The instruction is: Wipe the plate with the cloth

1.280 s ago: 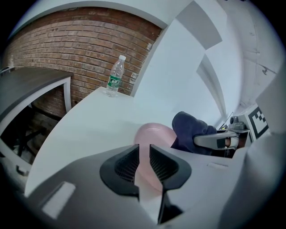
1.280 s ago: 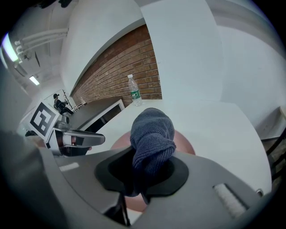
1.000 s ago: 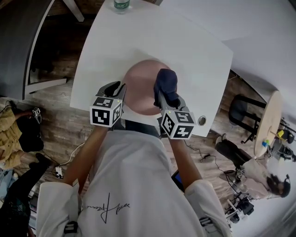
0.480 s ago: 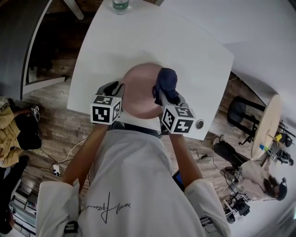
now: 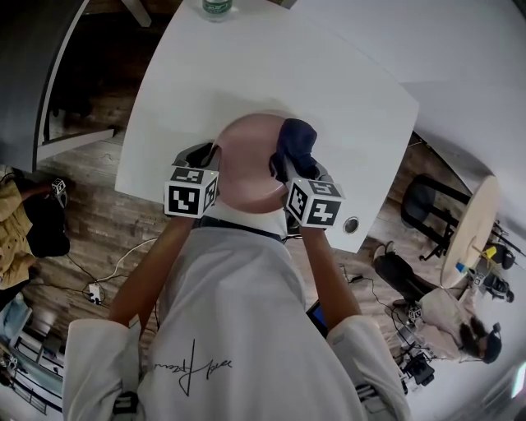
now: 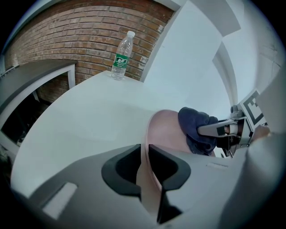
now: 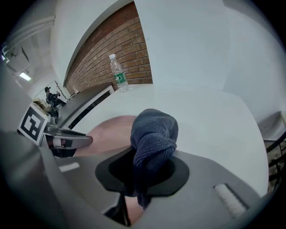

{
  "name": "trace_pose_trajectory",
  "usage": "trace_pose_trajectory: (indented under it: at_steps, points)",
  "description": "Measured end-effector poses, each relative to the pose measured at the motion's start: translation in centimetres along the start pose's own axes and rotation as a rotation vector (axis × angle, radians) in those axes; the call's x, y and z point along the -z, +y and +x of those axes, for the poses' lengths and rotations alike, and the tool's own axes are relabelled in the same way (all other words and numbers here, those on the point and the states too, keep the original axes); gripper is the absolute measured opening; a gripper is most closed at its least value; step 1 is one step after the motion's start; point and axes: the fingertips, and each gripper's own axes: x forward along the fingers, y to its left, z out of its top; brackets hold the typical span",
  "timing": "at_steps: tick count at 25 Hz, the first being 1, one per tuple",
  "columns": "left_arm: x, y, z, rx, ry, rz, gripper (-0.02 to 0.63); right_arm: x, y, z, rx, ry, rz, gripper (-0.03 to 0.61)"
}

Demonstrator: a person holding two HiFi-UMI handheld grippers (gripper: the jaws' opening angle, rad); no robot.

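A pink plate lies near the front edge of the white table. My left gripper is at its left rim. In the left gripper view that rim runs between the jaws, which are closing and touch it on both sides. My right gripper is shut on a bunched dark blue cloth over the plate's right part. In the right gripper view the cloth bulges out above the jaws, with the plate behind and the left gripper's fingertip at the left.
A clear water bottle with a green label stands at the table's far edge, also seen as the bottle before a brick wall. A round grommet hole sits in the table's near right corner. Wooden floor and cables surround the table.
Both grippers have sunk a little toward the table. The cloth has come down onto the plate's right side. The left jaws have drawn in on the rim.
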Motion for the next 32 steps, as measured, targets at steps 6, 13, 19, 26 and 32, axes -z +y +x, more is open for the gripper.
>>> trace_pose_trajectory:
  at_steps: [6,13,19,26,32]
  points:
    - [-0.3,-0.1,0.1,0.007,-0.010,-0.008,0.040,0.2,0.1,1.2,0.000,0.039,-0.050,0.078]
    - [-0.3,-0.2,0.1,0.017,-0.014,-0.034,0.035,0.4,-0.1,2.2,-0.005,0.074,-0.077,0.078]
    - [-0.5,-0.1,0.2,0.031,-0.015,-0.045,0.031,0.4,0.0,2.9,-0.018,0.100,-0.099,0.080]
    - [-0.4,-0.1,0.1,0.044,-0.013,-0.048,0.029,0.1,0.3,3.2,-0.015,0.103,-0.107,0.081]
    - [-0.4,-0.1,0.1,0.045,-0.013,-0.046,0.029,-0.1,0.5,3.5,-0.008,0.114,-0.126,0.081]
